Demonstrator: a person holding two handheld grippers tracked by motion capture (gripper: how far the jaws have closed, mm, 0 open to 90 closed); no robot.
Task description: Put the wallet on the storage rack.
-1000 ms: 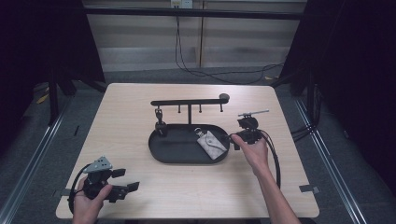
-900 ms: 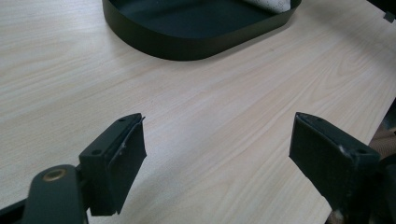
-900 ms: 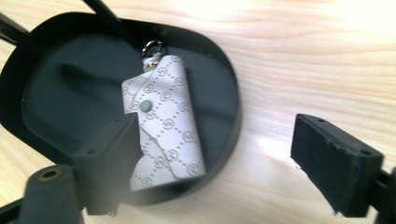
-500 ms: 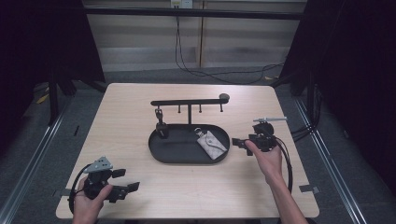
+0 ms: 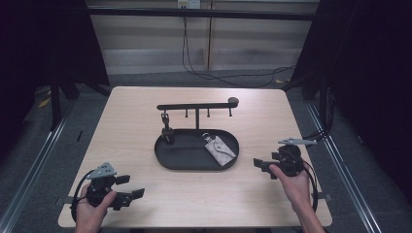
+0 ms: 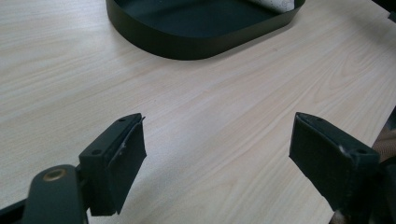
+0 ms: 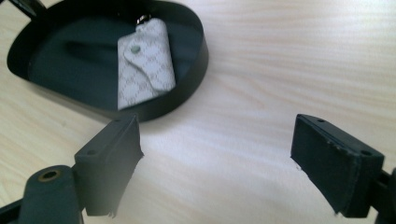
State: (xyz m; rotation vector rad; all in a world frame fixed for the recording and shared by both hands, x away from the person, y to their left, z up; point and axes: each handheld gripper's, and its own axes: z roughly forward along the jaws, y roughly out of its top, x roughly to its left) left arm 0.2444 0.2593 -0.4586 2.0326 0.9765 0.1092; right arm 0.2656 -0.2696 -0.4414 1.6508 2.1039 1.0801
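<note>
Wooden table (image 5: 131,116), black oval tray (image 5: 165,158) with hook rack (image 5: 197,106) at centre. Patterned key pouch (image 5: 221,150) flat in tray's right end, against wall. Right gripper (image 5: 260,165) just beside tray, jaws just opened wide, empty. Left gripper (image 5: 132,194) gaping, empty, well apart. Risk: tray wall blocking a low approach, shoving tray instead of gripping pouch.

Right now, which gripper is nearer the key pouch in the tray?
Right. The right gripper sits just off the tray's end by the key pouch; the left gripper is at the table's near-left corner.
</note>
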